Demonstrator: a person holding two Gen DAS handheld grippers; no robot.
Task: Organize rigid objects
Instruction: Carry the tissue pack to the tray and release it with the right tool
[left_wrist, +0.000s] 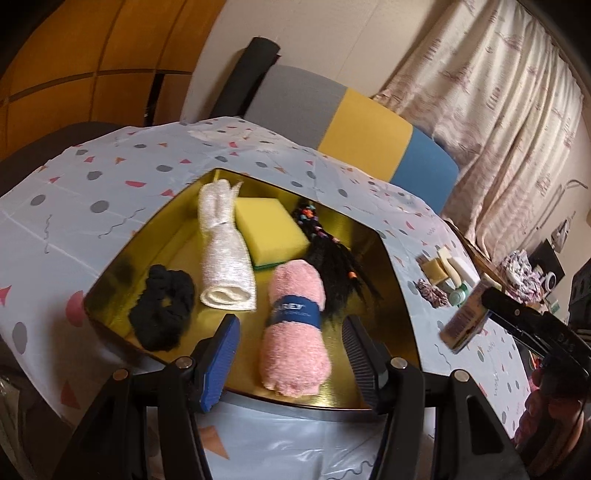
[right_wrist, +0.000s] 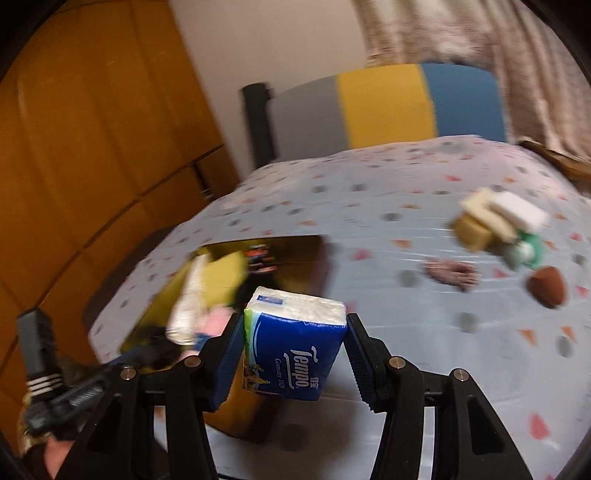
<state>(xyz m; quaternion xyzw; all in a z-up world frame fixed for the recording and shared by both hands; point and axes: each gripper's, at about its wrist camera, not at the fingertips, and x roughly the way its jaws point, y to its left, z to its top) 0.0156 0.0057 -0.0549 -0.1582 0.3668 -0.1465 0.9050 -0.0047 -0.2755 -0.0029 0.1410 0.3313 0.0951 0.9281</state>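
Observation:
A gold tray (left_wrist: 122, 240) lies on the patterned tablecloth. In it are a pink rolled towel (left_wrist: 295, 328), a white rolled cloth (left_wrist: 225, 251), a yellow sponge (left_wrist: 269, 229), a black scrunchie (left_wrist: 162, 314) and a black hair piece with beads (left_wrist: 332, 258). My left gripper (left_wrist: 290, 350) is open and empty over the tray's near edge, its fingers on either side of the pink towel. My right gripper (right_wrist: 293, 347) is shut on a blue Tempo tissue pack (right_wrist: 295, 347), held above the table just right of the tray (right_wrist: 317, 266). The pack also shows in the left wrist view (left_wrist: 465, 321).
At the table's right are soap bars (right_wrist: 495, 218), a small green and white jar (right_wrist: 524, 251), a pink scrunchie (right_wrist: 450, 275) and a brown sponge (right_wrist: 548, 286). A grey, yellow and blue chair back (left_wrist: 369, 125) stands behind the table. Curtains hang at the right.

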